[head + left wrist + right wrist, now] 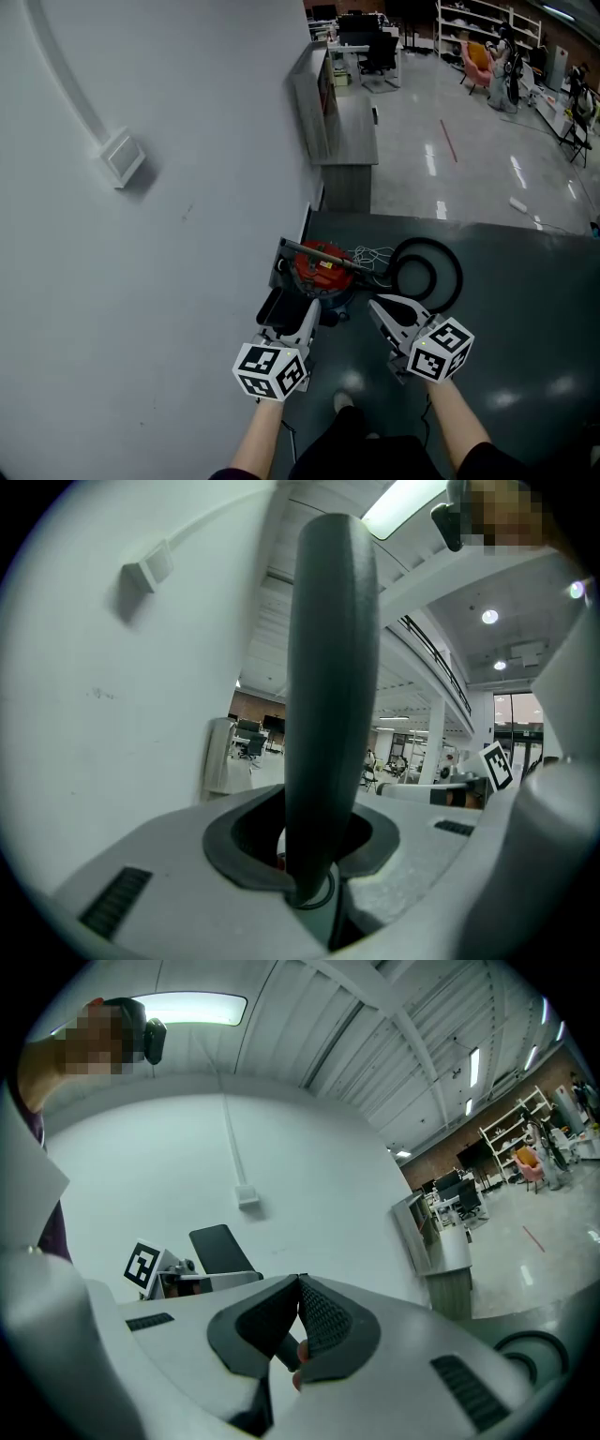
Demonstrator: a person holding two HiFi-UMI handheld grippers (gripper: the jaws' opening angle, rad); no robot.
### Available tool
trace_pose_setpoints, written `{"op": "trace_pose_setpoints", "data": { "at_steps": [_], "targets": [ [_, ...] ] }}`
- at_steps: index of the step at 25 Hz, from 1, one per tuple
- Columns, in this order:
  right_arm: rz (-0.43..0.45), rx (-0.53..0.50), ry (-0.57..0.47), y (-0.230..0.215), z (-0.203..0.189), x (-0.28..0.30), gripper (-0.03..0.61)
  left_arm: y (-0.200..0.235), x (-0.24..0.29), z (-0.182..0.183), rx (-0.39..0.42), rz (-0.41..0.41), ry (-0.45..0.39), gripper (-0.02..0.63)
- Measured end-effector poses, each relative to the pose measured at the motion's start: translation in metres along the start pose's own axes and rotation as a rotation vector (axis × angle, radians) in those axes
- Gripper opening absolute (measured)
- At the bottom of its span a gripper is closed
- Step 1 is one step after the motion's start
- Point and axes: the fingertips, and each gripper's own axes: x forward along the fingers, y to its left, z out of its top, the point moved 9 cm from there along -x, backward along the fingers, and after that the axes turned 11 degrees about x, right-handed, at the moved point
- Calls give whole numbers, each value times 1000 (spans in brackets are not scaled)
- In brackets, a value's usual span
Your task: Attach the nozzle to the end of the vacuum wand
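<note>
Gripped the nozzle point(330, 686) upright in the left gripper point(314, 860), with the right gripper point(298, 1330) closed on nothing, and so risked a crooked push skidding the unheld wand point(317, 251) off the red vacuum point(323, 274) just ahead on the floor point(525, 309).

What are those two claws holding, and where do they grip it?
The left claw grips a dark vacuum nozzle near one end, and the rest sticks out past the jaws. The right claw is shut and holds nothing.
</note>
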Motion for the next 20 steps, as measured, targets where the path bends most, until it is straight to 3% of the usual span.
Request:
{"op": "trace_pose_setpoints", "data": {
  "at_steps": [20],
  "targets": [
    [-6, 3, 40, -49, 6, 105, 18, 104, 51, -17, -50, 32, 20, 89]
  ]
}}
